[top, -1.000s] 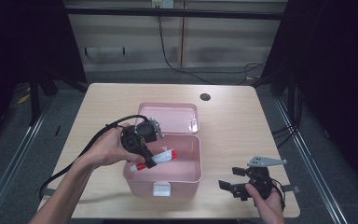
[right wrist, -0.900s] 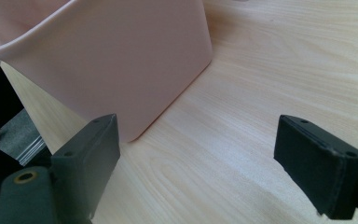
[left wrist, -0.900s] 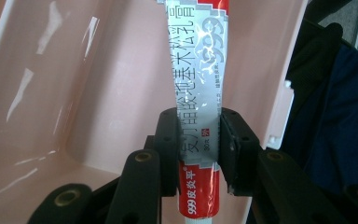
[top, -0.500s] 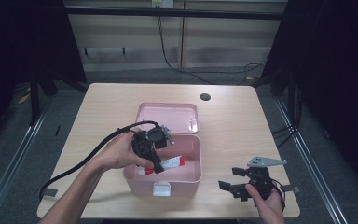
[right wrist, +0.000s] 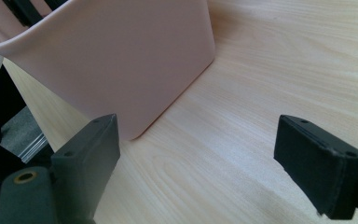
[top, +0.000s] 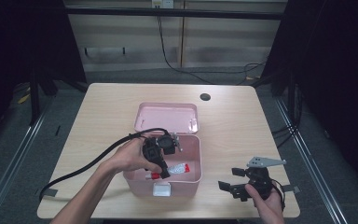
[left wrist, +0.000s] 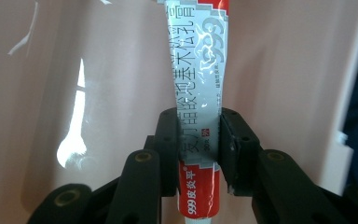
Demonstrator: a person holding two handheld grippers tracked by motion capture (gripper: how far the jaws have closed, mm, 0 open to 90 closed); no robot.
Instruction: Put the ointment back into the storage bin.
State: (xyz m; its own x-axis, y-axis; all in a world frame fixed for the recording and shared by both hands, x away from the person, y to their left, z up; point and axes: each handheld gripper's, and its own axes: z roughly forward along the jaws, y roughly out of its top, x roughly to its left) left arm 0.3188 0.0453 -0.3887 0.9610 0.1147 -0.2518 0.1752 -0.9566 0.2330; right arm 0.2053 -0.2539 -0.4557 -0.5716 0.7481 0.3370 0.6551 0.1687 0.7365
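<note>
left gripper [left wrist: 199,144]: clamped on ointment tube [left wrist: 196,88] (inside pink box [top: 193,175]) | right gripper [right wrist: 214,158]: jaws spread, over table [right wrist: 270,70]

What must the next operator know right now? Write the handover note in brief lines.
Left tool: shut on the red-and-silver ointment tube, held down inside the open pink plastic box.
Right tool: open, holding nothing, resting on the light wooden table right of the box.
Done: tube brought into the box.
Left: release the tube, withdraw, and probably close the pink hinged lid.
</note>
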